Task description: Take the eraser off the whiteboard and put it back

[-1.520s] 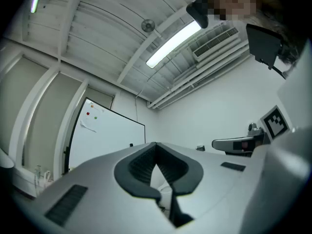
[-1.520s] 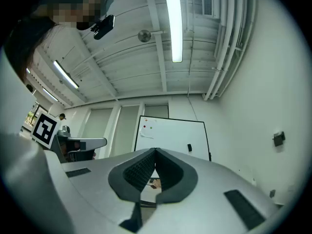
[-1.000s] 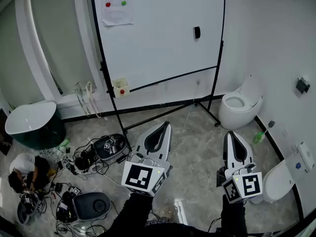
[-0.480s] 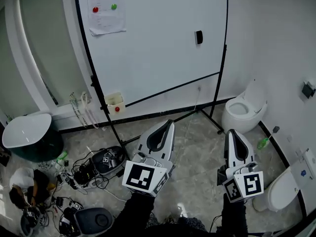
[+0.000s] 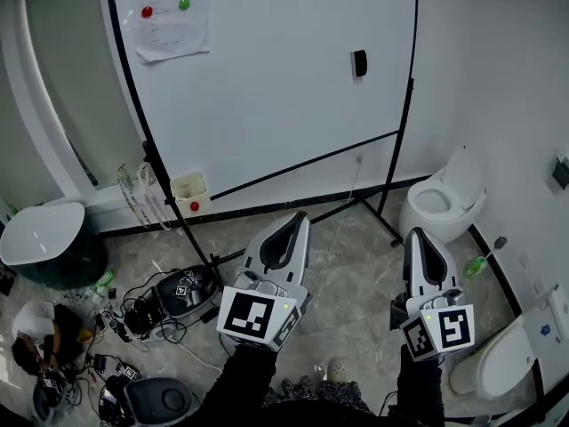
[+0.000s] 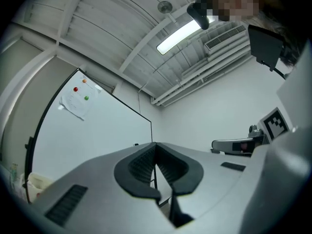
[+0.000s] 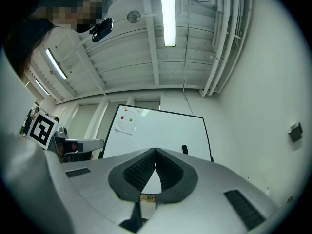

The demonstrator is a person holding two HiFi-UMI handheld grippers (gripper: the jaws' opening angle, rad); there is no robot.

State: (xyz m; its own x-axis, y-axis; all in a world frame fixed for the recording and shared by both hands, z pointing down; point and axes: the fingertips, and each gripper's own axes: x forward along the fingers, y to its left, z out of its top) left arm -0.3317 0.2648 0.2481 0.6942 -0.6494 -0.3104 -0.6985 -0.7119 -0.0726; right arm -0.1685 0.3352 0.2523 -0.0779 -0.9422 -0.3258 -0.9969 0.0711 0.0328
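plainly, the first risk is in the grip. the left gripper (image 5: 298,219) and the right gripper (image 5: 415,236) both have their jaws pressed together at the tips with nothing between them, and both are held well short of the whiteboard (image 5: 267,87). the eraser (image 5: 358,62) sits on the board's upper right part, near the right edge of the frame and well apart from both grippers. if the jaws are not opened before contact, they would likely just poke the eraser and slide it along the board. it looks small and lies flat on a slick face, so a grip taken too shallow could slip and drop it onto the hard floor (image 5: 356,283). a firm push might also rock the board, since it rests on a thin stand (image 5: 396,163). the stand's feet and the cables (image 5: 164,296) on the floor are likely trip points while walking closer.

the board is glossy white in a narrow black frame, with a sheet of paper (image 5: 171,20) and coloured round magnets (image 5: 184,4) at its upper left. the eraser is a dark, upright block with rounded corners. each gripper has a smooth pale shell that tapers to a point, with black ribbed pads (image 7: 139,172) lining the inside. the floor looks like polished stone tile.
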